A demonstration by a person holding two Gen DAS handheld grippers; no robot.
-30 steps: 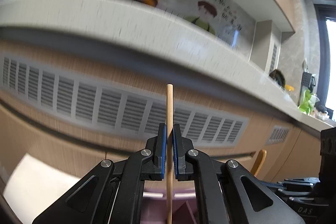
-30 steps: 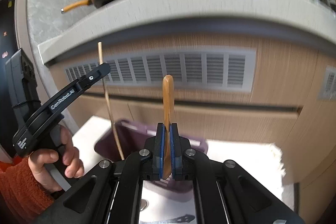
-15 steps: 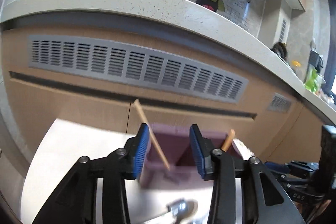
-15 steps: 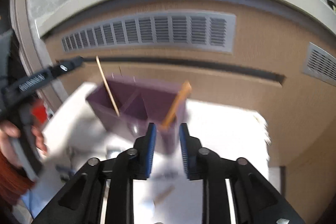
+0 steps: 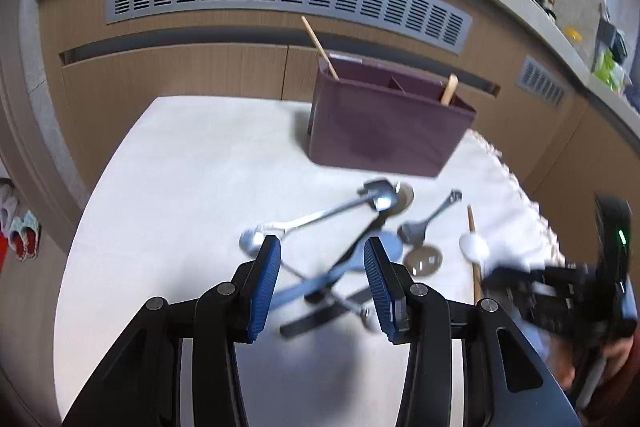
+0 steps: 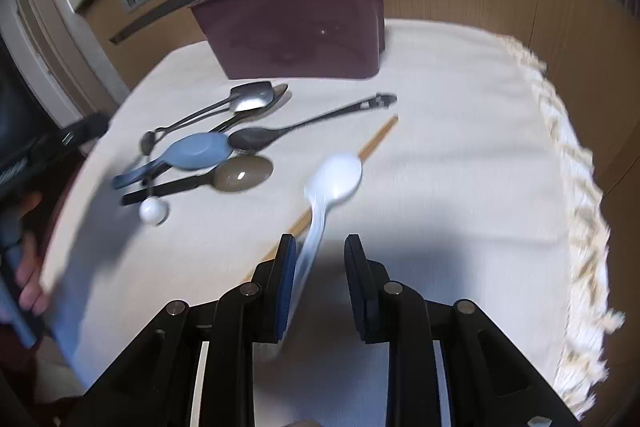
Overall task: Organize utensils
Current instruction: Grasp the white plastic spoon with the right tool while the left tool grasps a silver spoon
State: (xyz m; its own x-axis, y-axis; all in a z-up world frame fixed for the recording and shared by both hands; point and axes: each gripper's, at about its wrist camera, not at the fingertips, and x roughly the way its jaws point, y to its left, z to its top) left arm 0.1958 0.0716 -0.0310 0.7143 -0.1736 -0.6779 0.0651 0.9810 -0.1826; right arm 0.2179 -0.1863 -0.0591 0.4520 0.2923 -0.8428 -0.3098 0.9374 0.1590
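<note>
L tongs [image 5: 323,281]: spread, empty, above the utensil pile w/ blue spoon [image 5: 320,281] betw. the pads, no contact visible. R tongs [image 6: 320,283]: spread, white spoon [image 6: 334,179] handle running betw. the pads, close to L pad; contact can't be told (blur). Purple organizer [image 6: 296,27] upright at far side of cloth-covered surface [image 6: 460,147]; chopstick [image 5: 319,47] leaning in its L compartment, wooden handle [image 5: 449,94] in R compartment. Metal spoons, brown spoon [image 6: 242,174], loose chopstick [image 6: 378,137] lie on surface near organizer.
</note>
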